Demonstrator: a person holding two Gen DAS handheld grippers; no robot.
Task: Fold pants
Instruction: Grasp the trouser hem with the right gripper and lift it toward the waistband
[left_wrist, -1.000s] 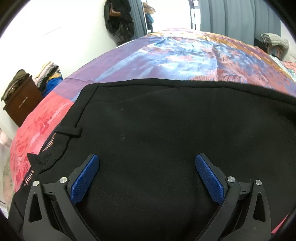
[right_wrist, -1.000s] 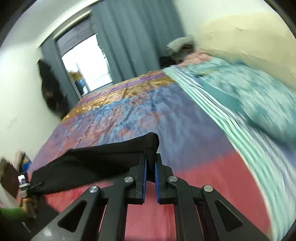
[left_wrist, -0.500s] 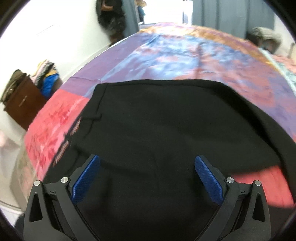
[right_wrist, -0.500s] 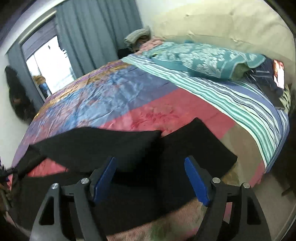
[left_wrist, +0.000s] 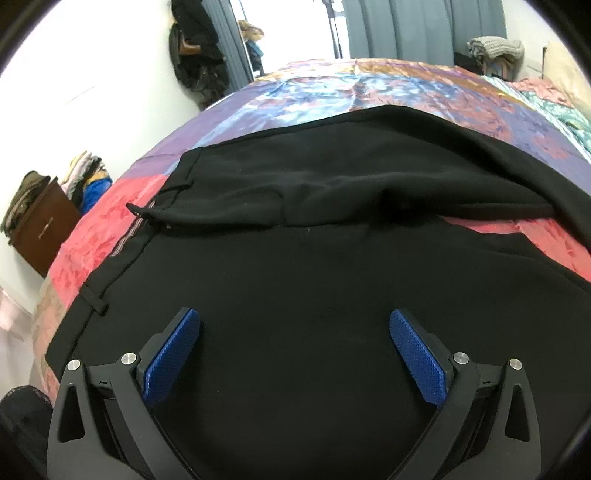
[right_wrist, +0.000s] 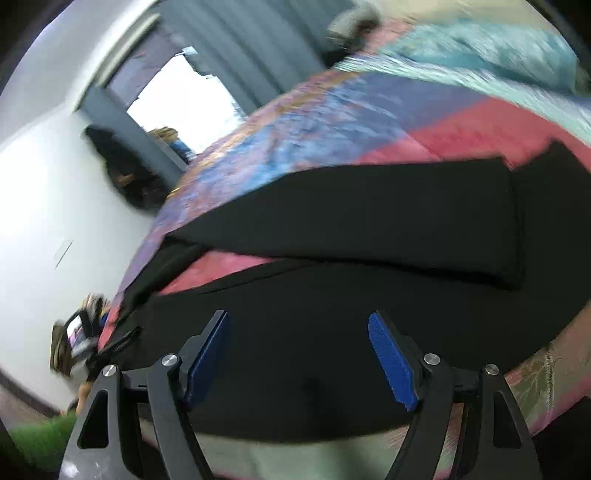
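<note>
Both grippers empty, jaws spread wide: left gripper (left_wrist: 294, 354) hangs over the waist end of the black pants (left_wrist: 314, 295), right gripper (right_wrist: 299, 354) over the leg end (right_wrist: 369, 221). My read: neither grips because the legs aren't stacked yet. One leg lies across at 12 o'clock, the other nearer the camera, with a wedge of bedspread (left_wrist: 369, 85) showing between them at 3 o'clock in the left view. Waistband with belt loop (left_wrist: 94, 301) runs off toward 9 o'clock. Surface is a soft patchwork satin cover, pink, purple and blue, so expect slip. Room: grey curtains (left_wrist: 424, 29) at 12, dark clothes hanging (left_wrist: 195, 51) at 11, brown cabinet (left_wrist: 44, 229) at 9. Right view is motion-blurred.
</note>
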